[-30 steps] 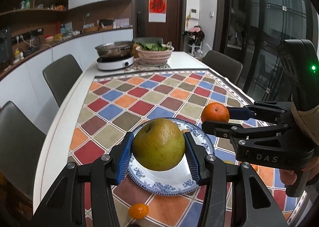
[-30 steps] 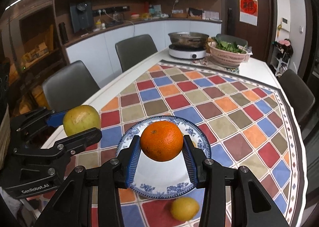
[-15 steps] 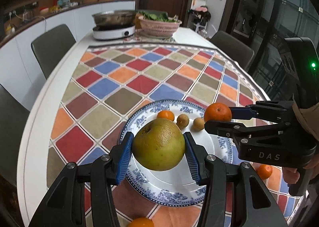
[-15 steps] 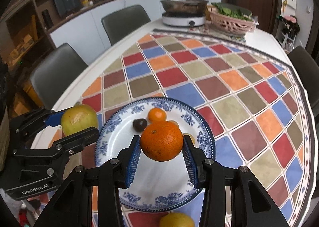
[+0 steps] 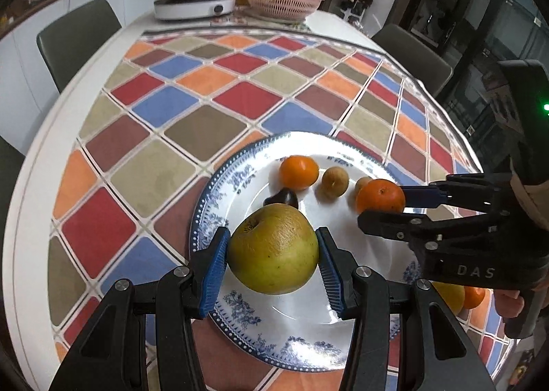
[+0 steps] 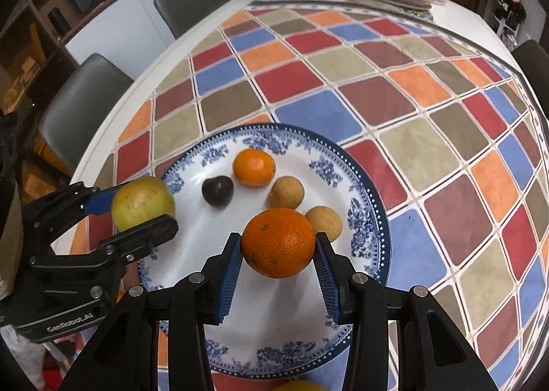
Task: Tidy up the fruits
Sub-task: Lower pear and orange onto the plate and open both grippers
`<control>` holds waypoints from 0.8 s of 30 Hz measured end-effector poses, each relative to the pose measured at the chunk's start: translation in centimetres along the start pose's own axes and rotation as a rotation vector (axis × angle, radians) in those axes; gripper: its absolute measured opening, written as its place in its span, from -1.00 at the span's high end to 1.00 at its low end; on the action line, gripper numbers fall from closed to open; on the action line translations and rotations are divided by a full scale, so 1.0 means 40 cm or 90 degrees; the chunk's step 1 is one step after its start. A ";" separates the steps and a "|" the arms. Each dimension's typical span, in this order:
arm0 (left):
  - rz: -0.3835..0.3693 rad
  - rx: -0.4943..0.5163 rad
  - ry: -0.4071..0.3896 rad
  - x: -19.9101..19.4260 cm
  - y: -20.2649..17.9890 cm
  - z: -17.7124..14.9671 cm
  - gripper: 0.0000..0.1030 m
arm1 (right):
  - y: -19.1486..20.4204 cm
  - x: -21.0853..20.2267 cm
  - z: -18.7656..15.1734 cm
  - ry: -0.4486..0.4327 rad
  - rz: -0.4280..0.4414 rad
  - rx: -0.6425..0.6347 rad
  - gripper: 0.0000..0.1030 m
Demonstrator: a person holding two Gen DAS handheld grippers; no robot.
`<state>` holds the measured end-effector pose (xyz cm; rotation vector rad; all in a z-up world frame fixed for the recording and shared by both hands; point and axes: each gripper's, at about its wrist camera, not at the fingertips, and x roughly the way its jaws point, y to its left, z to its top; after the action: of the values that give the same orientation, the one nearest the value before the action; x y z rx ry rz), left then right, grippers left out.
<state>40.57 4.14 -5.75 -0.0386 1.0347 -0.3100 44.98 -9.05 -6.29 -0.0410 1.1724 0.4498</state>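
Poised above the blue-patterned plate (image 5: 219, 229): left gripper (image 5: 271, 253) clamped on a green apple (image 5: 272, 248), right gripper (image 6: 278, 247) clamped on an orange (image 6: 278, 241); bare plate centre directly below both, small fruits just beyond the orange

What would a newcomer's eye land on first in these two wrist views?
Two fruits held over the blue-and-white plate: the left hand-held gripper clamps a big yellow-green apple, and the right hand-held gripper clamps an orange. On the plate lie a small orange, a dark fruit and two tan fruits. Beneath is a bright checked tablecloth.
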 end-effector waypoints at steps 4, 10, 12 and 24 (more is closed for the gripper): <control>0.002 -0.008 0.024 0.032 0.012 -0.003 0.03 | -0.002 0.017 -0.006 0.016 -0.007 -0.003 0.17; 0.006 -0.003 0.037 0.049 0.013 -0.006 0.03 | -0.001 0.030 -0.006 0.025 -0.008 -0.005 0.17; 0.005 -0.006 0.040 0.051 0.015 -0.003 0.02 | -0.002 0.034 -0.004 0.027 -0.007 -0.003 0.17; 0.033 0.005 -0.016 -0.043 -0.003 0.010 -0.12 | 0.001 -0.001 -0.016 0.005 0.000 0.004 0.15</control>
<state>40.08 4.45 -4.06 -0.0087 1.0079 -0.2666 44.39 -9.21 -6.50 -0.0375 1.1810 0.4458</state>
